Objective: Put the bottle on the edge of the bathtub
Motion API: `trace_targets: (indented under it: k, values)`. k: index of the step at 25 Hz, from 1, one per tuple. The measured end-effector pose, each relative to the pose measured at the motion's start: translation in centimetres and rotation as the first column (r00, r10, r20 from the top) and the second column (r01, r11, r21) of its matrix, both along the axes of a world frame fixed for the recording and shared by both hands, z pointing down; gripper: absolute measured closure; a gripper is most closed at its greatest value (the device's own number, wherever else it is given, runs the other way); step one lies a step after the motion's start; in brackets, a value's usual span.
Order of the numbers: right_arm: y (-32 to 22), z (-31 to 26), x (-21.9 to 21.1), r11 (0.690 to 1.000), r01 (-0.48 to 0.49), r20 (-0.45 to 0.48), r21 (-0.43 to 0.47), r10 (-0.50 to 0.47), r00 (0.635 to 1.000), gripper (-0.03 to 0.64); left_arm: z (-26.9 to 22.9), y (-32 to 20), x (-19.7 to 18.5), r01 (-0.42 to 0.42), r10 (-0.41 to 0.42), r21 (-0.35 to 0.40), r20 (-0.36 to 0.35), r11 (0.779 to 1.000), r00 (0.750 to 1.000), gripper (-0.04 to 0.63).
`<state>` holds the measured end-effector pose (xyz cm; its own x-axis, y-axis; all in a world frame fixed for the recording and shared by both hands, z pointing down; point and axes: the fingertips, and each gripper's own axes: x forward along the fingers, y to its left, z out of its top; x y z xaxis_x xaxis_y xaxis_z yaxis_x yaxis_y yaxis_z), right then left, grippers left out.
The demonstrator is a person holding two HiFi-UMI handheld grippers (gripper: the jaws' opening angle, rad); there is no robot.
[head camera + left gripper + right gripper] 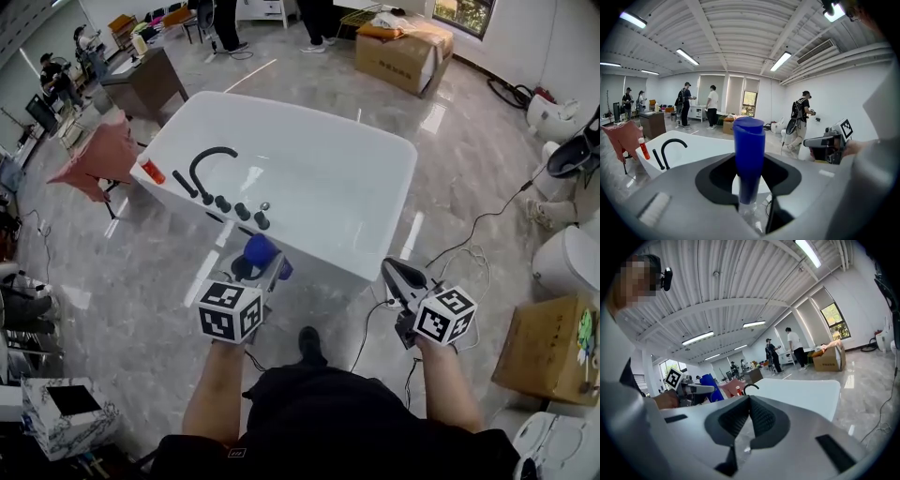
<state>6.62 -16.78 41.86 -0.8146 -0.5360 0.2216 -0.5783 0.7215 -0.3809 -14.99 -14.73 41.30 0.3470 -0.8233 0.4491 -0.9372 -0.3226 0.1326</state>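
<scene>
A blue bottle (748,159) with a blue cap stands upright between the jaws of my left gripper (749,190), which is shut on it. In the head view that bottle (260,253) is held just short of the near rim of the white bathtub (367,267). My left gripper (246,281) sits at the tub's near left side. My right gripper (398,274) is to the right, near the tub's near right corner, shut with nothing between its jaws (746,420). The bottle (707,386) also shows at the left of the right gripper view.
A black curved faucet (208,164) and several black knobs (242,210) sit on the tub's left ledge, with a small red bottle (153,172) at its end. Cardboard boxes (403,52) (547,347), toilets (566,258), a cable (478,225) and several people surround the tub.
</scene>
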Motion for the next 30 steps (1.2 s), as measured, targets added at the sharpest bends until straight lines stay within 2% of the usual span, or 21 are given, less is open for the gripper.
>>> trace_targets:
  k: [4, 8, 10, 21, 30]
  values:
    - [-2.4, 1.1, -2.6, 1.0, -0.002, -0.023, -0.022, 0.001, 1.0, 0.606, 1.5, -2.7, -2.5, -0.012, 0.012, -0.016, -0.002, 1.0, 1.0, 0.436]
    - [-4.0, 1.7, -5.5, 1.0, -0.001, -0.036, -0.027, 0.0, 0.999, 0.606, 3.6, -4.4, -4.5, -0.032, 0.034, -0.045, 0.043, 0.998, 0.998, 0.437]
    - [-4.5, 2.3, -6.4, 0.999, -0.003, -0.039, -0.042, 0.001, 0.999, 0.606, 4.6, -5.1, -4.8, -0.046, 0.048, -0.061, 0.043, 0.997, 0.998, 0.436]
    - [-8.1, 5.7, -5.4, 0.994, -0.017, -0.079, -0.109, 0.009, 0.997, 0.606, 9.3, -8.6, -1.1, -0.127, 0.13, -0.135, 0.013, 0.983, 0.991, 0.436]
    - [-9.1, 9.7, -4.3, 0.985, -0.028, -0.096, -0.169, 0.011, 0.995, 0.606, 14.8, -11.8, 1.6, -0.152, 0.156, -0.189, 0.007, 0.97, 0.988, 0.436]
